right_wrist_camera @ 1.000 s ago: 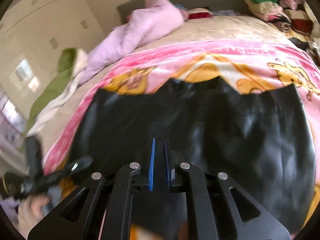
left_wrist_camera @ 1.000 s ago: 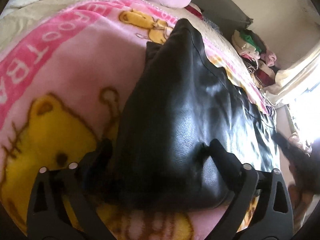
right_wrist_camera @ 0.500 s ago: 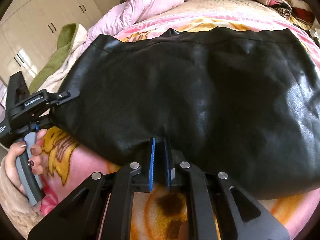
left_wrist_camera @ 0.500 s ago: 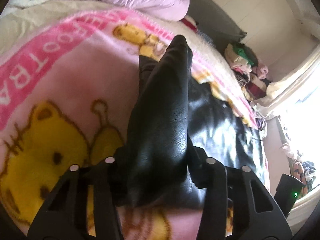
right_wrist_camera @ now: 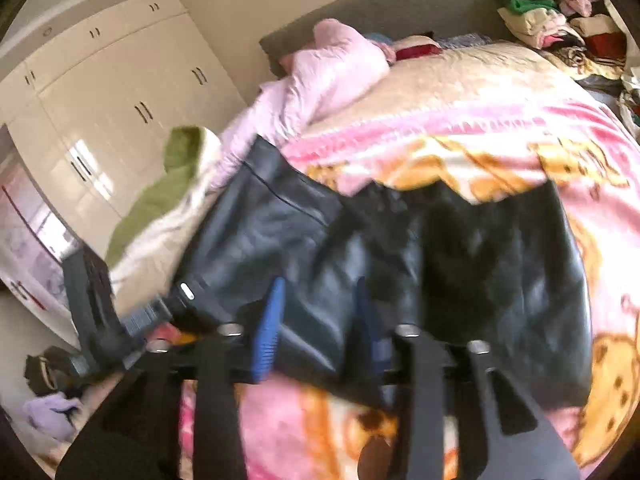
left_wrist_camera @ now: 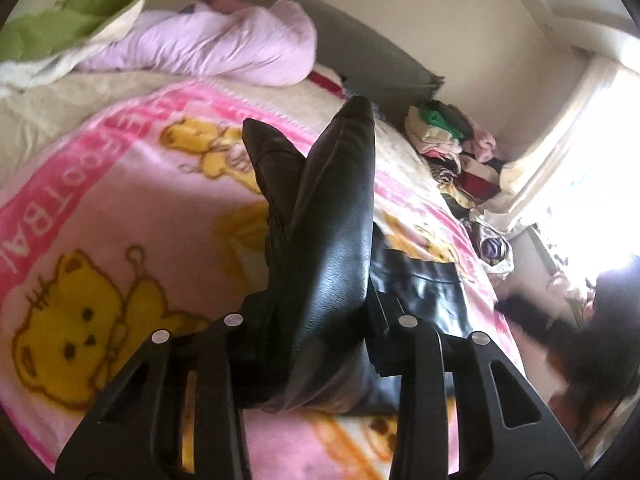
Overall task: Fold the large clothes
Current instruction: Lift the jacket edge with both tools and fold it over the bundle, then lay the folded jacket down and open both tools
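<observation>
A black leather garment (left_wrist_camera: 332, 240) lies on a pink cartoon blanket (left_wrist_camera: 120, 208) on the bed. My left gripper (left_wrist_camera: 320, 320) is shut on a bunched fold of it and holds that fold up as a tall ridge. In the right wrist view the garment (right_wrist_camera: 460, 272) spreads flat over the blanket (right_wrist_camera: 440, 136), with its left side raised. My right gripper (right_wrist_camera: 320, 312) has its blue-padded jaws apart over the garment's near edge, and nothing is pinched between them. The left gripper also shows in the right wrist view (right_wrist_camera: 176, 304), at the garment's left corner.
A lilac quilt (left_wrist_camera: 224, 44) and a green and cream blanket (left_wrist_camera: 60, 28) lie at the head of the bed. Piled clothes (left_wrist_camera: 452, 140) sit at the far right by a bright window. White wardrobes (right_wrist_camera: 112, 92) stand along the left wall.
My right gripper has opened and let go of the garment, which has dropped back flat on the blanket. My left gripper has closed on its fold and keeps it raised.
</observation>
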Demonstrator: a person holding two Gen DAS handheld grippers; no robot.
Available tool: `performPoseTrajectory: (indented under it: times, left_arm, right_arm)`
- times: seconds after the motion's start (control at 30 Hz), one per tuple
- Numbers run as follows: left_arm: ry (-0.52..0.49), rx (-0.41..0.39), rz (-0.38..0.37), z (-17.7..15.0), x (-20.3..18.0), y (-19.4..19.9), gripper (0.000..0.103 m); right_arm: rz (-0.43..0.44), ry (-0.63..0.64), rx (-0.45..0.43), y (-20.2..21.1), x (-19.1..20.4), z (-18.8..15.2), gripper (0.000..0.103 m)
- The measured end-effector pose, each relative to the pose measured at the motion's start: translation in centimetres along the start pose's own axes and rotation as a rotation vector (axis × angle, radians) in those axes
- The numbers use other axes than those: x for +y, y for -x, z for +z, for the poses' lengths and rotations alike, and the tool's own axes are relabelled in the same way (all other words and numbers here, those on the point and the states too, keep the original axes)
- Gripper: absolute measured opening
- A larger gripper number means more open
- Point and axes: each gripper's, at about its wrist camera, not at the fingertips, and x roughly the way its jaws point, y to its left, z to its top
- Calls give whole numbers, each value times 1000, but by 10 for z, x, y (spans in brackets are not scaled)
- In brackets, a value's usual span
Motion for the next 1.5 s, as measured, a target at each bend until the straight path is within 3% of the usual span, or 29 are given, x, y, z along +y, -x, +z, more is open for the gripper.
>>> performPoseTrajectory:
  times: [0.1, 0.3, 0.47, 0.57, 0.63, 0.67, 0.73, 0.8, 0.87, 0.93, 1.1, 1.3, 1.5]
  left_arm:
    - [-54, -10, 4, -5, -20, 2, 27]
    - [-90, -10, 12, -9, -28, 3, 27]
    - [-102, -9, 19, -11, -26, 1, 27]
    - [-110, -8, 23, -12, -27, 1, 27]
    - [-115, -6, 31, -12, -26, 1, 27]
    - [-113, -3, 28, -12, -25, 1, 27]
    - [-115, 2, 20, -12, -24, 0, 29]
    - [-128, 2, 2, -11, -26, 1, 34]
    - [-147, -1, -16, -10, -32, 5, 40]
    - [-160, -5, -44, -11, -39, 10, 61]
    - [-171, -20, -122, -10, -53, 24, 73]
    - [-116, 15, -134, -5, -50, 8, 75]
    - [-88, 189, -112, -20, -48, -69, 75]
  right_arm:
    - [13, 36, 45, -12, 23, 29, 82]
    - [-64, 165, 254, -82, 63, 54, 83]
    - [-134, 226, 333, -125, 83, 56, 83]
    - [-161, 230, 382, -149, 82, 55, 79]
    - [-145, 220, 392, -155, 79, 54, 53]
    - [-107, 201, 395, -155, 75, 53, 49]
    - [-86, 194, 376, -151, 72, 54, 36]
    - [-71, 203, 336, -139, 67, 54, 31]
    - [-36, 190, 296, -124, 55, 56, 28]
    - [-19, 166, 258, -110, 41, 62, 25]
    - [19, 47, 186, -66, -30, 73, 21]
    - [83, -49, 129, -21, -109, 62, 20]
    - [109, -97, 102, 1, -163, 33, 20]
